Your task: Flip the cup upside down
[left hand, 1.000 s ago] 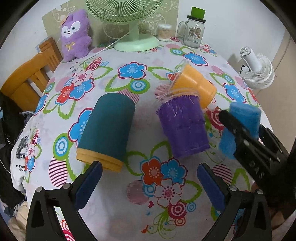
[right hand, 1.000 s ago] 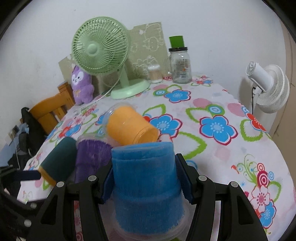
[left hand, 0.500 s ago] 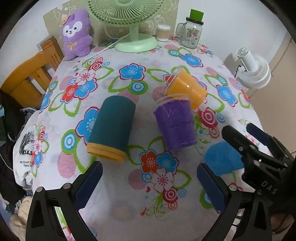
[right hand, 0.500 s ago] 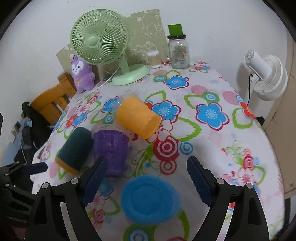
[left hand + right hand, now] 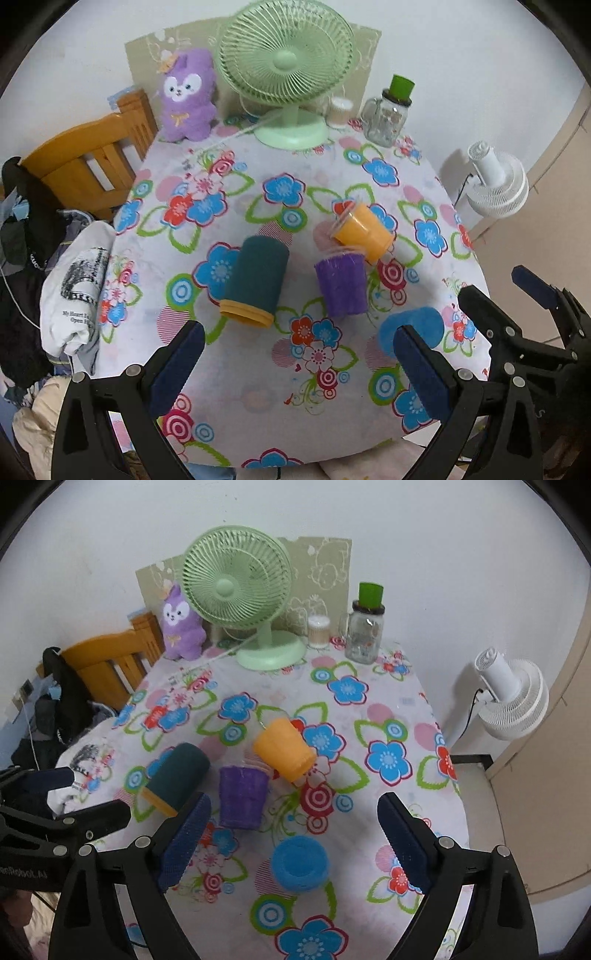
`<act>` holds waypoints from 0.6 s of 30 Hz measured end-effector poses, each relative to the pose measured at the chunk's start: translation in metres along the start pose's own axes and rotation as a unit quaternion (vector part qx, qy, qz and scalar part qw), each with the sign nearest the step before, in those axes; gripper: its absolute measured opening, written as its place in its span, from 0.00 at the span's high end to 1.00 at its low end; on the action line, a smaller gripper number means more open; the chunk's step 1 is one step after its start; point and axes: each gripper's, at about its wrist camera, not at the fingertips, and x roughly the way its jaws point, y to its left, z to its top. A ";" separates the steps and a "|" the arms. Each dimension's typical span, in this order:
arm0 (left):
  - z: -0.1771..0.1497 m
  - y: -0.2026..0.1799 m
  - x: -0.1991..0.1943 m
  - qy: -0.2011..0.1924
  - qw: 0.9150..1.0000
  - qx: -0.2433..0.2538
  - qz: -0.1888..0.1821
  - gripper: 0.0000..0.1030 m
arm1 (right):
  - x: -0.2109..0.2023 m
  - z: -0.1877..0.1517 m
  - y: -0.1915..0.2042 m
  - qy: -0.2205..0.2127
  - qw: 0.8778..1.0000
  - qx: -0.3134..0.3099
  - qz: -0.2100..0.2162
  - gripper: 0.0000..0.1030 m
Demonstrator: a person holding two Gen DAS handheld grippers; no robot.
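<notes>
R gripper (image 5: 293,843) jaws wide apart, holding nothing; pads clear of the blue cup (image 5: 300,864), which sits on the table betw them, slightly toward 6 o'clock in the R wrist view. L gripper (image 5: 297,363) also wide apart, empty, above the flowered tablecloth (image 5: 258,398).

Blue cup: fuzzy blue sleeve, flat round end facing up, standing upside down w/ a clear rim at the cloth. In L view it's at approx 4 o'clock (image 5: 413,330), partly behind the L gripper's right pad; R gripper's black frame is just past it at 3–4 o'clock.

Other cups: purple cup (image 5: 242,797) standing at 11 o'clock from the blue one; orange cup (image 5: 284,753) on its side touching the purple one's far side; teal cup (image 5: 177,777) on its side, orange rim toward camera, at 9–10 o'clock, apart from the rest.

Writing: white shirt (image 5: 79,291) off the table's L edge reads "My Heart…", rest too small. R view shows partial white lettering on the L gripper body, not legible.
</notes>
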 end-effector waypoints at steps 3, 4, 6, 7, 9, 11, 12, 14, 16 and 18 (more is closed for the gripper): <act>0.000 0.005 -0.008 -0.005 1.000 -0.009 -0.002 0.00 | -0.006 0.003 0.006 0.006 1.000 -0.005 -0.007 0.09; 0.000 0.006 -0.011 -0.007 1.000 -0.011 -0.004 0.00 | -0.010 0.004 0.007 0.006 1.000 -0.003 -0.008 0.09; -0.001 0.009 -0.018 -0.013 1.000 -0.016 -0.004 0.00 | -0.016 0.005 0.007 0.005 1.000 0.001 -0.007 0.09; -0.001 0.010 -0.021 -0.017 1.000 -0.018 -0.004 0.00 | -0.019 0.005 0.008 0.005 1.000 0.003 -0.008 0.09; -0.003 0.012 -0.029 -0.024 1.000 -0.019 -0.004 0.00 | -0.025 0.006 0.009 0.002 1.000 0.005 -0.011 0.09; -0.005 0.013 -0.035 -0.030 0.999 -0.019 -0.002 0.00 | -0.032 0.006 0.011 -0.003 1.000 0.004 -0.016 0.09; -0.006 0.013 -0.038 -0.033 0.999 -0.020 -0.003 0.00 | -0.035 0.006 0.012 -0.006 1.000 0.003 -0.019 0.09; -0.008 0.014 -0.042 -0.035 0.999 -0.022 -0.008 0.00 | -0.042 0.005 0.015 -0.012 1.000 0.003 -0.027 0.09; -0.010 0.013 -0.047 -0.042 0.999 -0.019 -0.008 0.00 | -0.046 0.005 0.016 -0.015 0.999 0.005 -0.031 0.09; -0.012 0.012 -0.049 -0.046 0.999 -0.015 -0.009 0.00 | -0.048 0.004 0.017 -0.015 0.999 0.011 -0.034 0.09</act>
